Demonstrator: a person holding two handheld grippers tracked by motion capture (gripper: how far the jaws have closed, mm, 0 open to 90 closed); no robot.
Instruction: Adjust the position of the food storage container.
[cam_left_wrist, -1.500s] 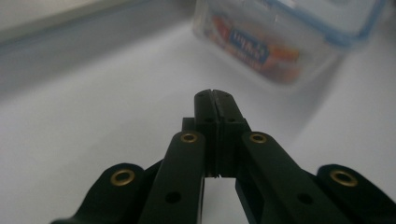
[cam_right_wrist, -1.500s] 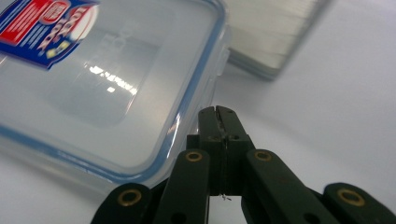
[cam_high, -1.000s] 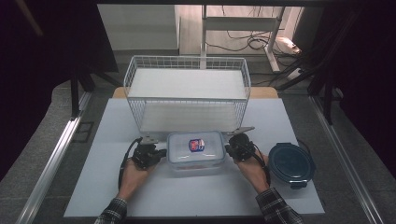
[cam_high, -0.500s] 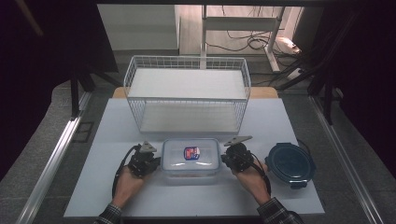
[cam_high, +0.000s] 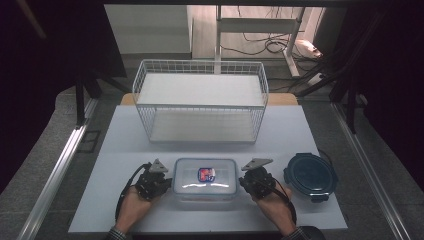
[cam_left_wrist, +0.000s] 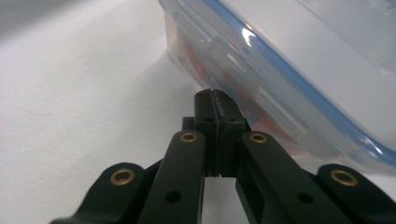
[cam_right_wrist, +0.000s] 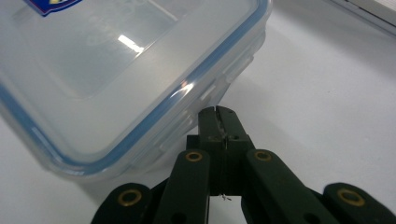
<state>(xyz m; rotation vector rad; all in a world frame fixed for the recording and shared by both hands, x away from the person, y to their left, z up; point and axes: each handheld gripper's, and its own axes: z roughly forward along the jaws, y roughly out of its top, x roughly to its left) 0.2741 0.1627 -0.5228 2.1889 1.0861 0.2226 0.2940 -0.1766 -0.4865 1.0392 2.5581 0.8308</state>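
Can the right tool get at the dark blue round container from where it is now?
Probably yes. The right tool, shut, sits at the clear lidded box's right end, and the dark blue round container lies just beyond it on bare table, nothing between.

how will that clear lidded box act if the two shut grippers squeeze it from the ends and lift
The clear box looks like rigid plastic, so it should probably hold its shape. Its glossy walls may slip against the left gripper and right gripper. Flat and low, it seems unlikely to tip or roll.
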